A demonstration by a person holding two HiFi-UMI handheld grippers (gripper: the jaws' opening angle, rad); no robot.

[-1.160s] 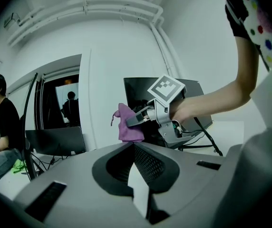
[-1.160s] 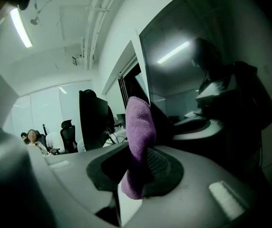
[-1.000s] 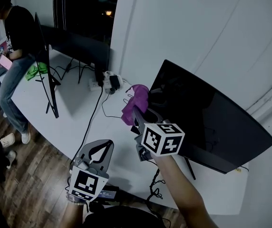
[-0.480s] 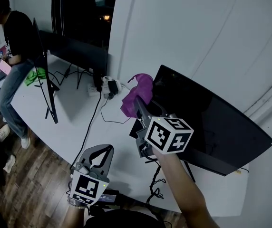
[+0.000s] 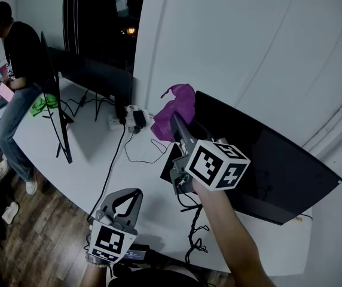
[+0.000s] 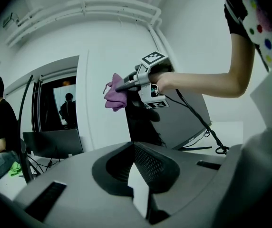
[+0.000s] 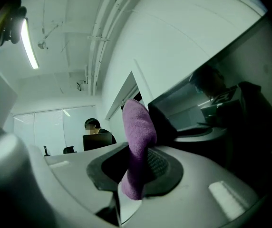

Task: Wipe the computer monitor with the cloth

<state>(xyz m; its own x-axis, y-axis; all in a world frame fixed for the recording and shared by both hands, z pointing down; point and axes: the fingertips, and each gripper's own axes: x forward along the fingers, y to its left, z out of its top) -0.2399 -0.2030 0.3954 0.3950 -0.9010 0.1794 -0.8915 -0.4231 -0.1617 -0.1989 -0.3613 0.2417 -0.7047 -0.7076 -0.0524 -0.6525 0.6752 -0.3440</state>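
Office-type workroom. A long white table (image 5: 87,151) carries several monitors (image 5: 272,160), a power strip (image 5: 133,119) and loose cables (image 5: 113,160). Tube light (image 7: 30,44) overhead; wood floor (image 5: 45,232).

The monitor (image 5: 266,160) stands on the right part of the table (image 5: 87,154), its back near the wall (image 5: 249,46). At its upper left corner hangs the cloth (image 5: 174,109), pinched between the jaws of the right gripper (image 5: 176,124), which reaches in from the near side. The left gripper (image 5: 126,197) hangs low at the table's near edge, well apart from the monitor. Left of the monitor a power strip (image 5: 132,119) lies on the table. Further left a second monitor (image 5: 54,100) stands edge-on, and beyond it a person (image 5: 18,70) sits at the far end.
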